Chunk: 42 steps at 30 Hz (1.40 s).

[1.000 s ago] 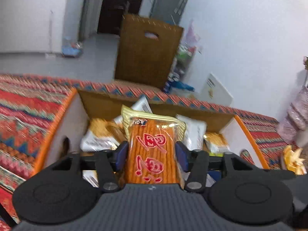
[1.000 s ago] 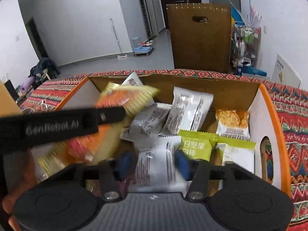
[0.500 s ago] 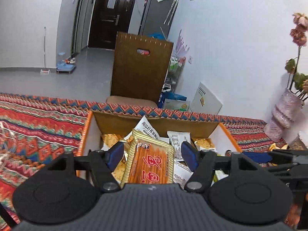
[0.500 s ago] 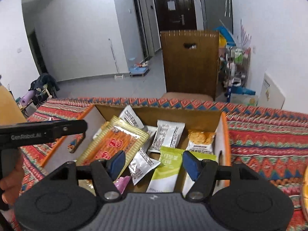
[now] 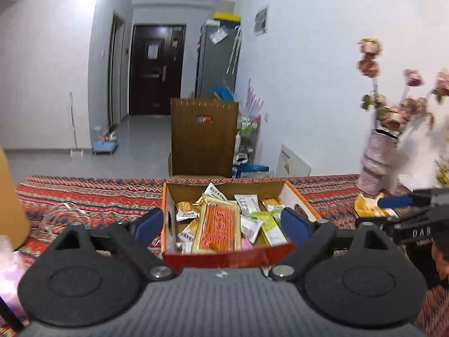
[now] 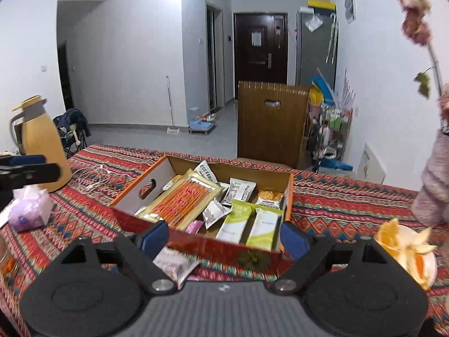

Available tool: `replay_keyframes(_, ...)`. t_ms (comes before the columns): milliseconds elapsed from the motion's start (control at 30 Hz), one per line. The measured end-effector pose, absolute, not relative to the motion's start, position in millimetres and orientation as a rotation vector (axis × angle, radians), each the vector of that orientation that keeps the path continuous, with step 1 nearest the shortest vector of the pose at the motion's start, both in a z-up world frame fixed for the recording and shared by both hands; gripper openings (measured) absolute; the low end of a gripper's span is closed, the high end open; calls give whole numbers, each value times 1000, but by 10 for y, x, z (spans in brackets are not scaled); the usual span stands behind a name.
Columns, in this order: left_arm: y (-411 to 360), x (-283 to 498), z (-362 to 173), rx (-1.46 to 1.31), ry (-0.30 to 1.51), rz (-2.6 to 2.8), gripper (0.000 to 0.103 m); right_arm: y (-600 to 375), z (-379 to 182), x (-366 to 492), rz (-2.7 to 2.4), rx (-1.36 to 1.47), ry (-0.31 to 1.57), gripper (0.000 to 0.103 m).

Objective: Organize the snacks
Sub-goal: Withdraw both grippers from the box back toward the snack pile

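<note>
An open cardboard box [image 5: 224, 257] [image 6: 224, 248] with orange edges sits on the patterned tablecloth and holds several snack packets. A long orange stick-snack pack [image 5: 219, 229] [image 6: 182, 200] lies on top inside it. Two green packets [image 6: 249, 224] lie at the box's front right. A pink-white packet [image 6: 174, 265] lies on the cloth in front of the box. My left gripper [image 5: 221, 224] is open and empty, pulled back before the box. My right gripper [image 6: 224, 237] is open and empty, also before the box.
A yellow thermos jug [image 6: 42, 143] and a purple tissue pack [image 6: 29, 210] stand at the left. A pink vase with flowers [image 5: 378, 165] and orange peel [image 6: 407, 248] are at the right. A brown chair back [image 6: 270, 120] stands behind the table.
My left gripper let go of the orange stick-snack pack into the box and opened wide. Both grippers drew back and up from the box.
</note>
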<state>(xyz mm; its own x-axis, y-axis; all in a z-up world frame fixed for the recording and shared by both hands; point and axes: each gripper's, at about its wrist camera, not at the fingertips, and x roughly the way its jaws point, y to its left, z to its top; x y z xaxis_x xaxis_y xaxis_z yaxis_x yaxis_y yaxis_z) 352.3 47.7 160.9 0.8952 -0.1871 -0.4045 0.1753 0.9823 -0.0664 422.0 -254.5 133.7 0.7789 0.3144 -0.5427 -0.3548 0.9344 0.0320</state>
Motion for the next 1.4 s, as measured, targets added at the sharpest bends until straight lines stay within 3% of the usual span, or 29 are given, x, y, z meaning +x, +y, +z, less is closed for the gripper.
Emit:
replay_keyframes(300, 480, 2008, 1344, 50, 286, -109, 103, -2724, 1237, 2751, 375, -138, 426, 98)
replay_keyframes(367, 482, 1769, 1225, 57, 296, -100, 103, -2747, 1139, 2469, 392, -138, 406, 103)
replay_keyframes(600, 550, 1177, 787, -23, 367, -36, 103, -2708, 651, 1667, 351, -95, 448, 103)
replay_keyframes(900, 578, 924, 402, -9, 484, 8, 103, -2593, 62, 1248, 367, -41, 514, 103)
replay_keyframes(1400, 553, 1189, 255, -31, 544, -21, 103, -2631, -110, 1477, 313, 3, 582, 103)
